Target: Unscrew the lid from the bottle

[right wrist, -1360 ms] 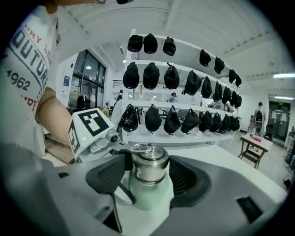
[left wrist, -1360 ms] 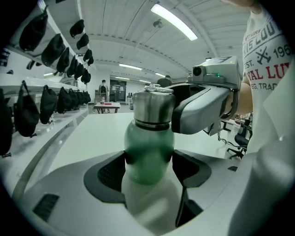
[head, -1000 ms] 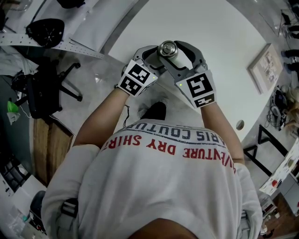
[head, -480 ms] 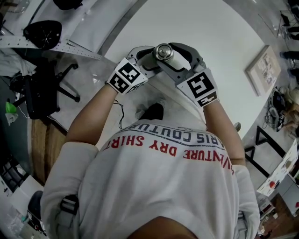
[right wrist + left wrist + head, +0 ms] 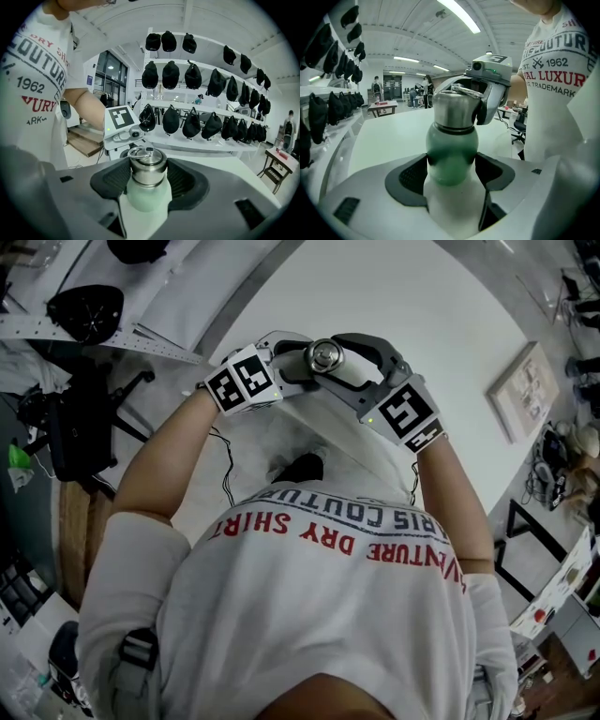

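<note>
Held at chest height, the left gripper [image 5: 452, 180] is clamped on the pale-green rounded bottle [image 5: 452, 154]. The right gripper [image 5: 147, 183] is clamped on its brushed-steel lid w/ wire loop [image 5: 147, 169]. White table [image 5: 422, 296] lies below, beyond. Risks: pads may slip on smooth steel, so the lid won't turn, or the bottle may spin in the left grip & drop.
</note>
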The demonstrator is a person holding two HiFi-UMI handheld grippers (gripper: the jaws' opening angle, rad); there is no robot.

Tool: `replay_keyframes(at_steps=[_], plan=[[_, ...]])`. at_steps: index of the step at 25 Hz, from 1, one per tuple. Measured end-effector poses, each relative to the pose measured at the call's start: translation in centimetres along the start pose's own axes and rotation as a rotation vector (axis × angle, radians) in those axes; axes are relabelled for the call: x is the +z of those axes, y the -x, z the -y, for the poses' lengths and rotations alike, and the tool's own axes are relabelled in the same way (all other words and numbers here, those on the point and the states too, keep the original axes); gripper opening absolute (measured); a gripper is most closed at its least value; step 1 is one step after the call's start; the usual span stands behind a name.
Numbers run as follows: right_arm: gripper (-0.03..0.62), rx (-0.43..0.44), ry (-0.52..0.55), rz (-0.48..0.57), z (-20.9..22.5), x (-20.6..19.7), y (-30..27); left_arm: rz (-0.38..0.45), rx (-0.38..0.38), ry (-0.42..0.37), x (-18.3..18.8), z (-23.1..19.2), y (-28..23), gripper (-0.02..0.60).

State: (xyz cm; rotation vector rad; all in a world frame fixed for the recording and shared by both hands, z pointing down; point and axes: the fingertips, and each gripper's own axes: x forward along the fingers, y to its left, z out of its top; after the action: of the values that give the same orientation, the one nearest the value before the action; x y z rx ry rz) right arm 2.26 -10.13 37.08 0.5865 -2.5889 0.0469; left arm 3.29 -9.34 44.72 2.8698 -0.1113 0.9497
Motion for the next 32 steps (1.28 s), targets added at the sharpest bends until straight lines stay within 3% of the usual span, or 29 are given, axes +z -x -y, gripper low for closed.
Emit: replay_keyframes(at_steps=[7,14,22,27,32], plan=[[0.249,-0.009,-0.02,0.028,0.2,1.2,0.0,-0.004,-0.019,0.022,0.1,0.0,-0.2,0.336],[0.249,-0.065,-0.097,0.122,0.9,3.6,2.3,0.073,-0.003,0.074,1.9,0.5,1.8,0.337],[0.247,-0.181,-0.244,0.216,1.6,5.5,6.4,0.221,0.165,0.216,4.7,0.5,6.8,0.331],[0.247,-0.225,-0.302,0.281,0.7,6.5,8.9,0.292,0.281,0.257,7.9,1.3,9.3,0.103],[0.247,-0.267,-0.328,0.336,0.4,7.9,11.5,0.391,0.317,0.377,11.5,1.8,11.8,0.04]])
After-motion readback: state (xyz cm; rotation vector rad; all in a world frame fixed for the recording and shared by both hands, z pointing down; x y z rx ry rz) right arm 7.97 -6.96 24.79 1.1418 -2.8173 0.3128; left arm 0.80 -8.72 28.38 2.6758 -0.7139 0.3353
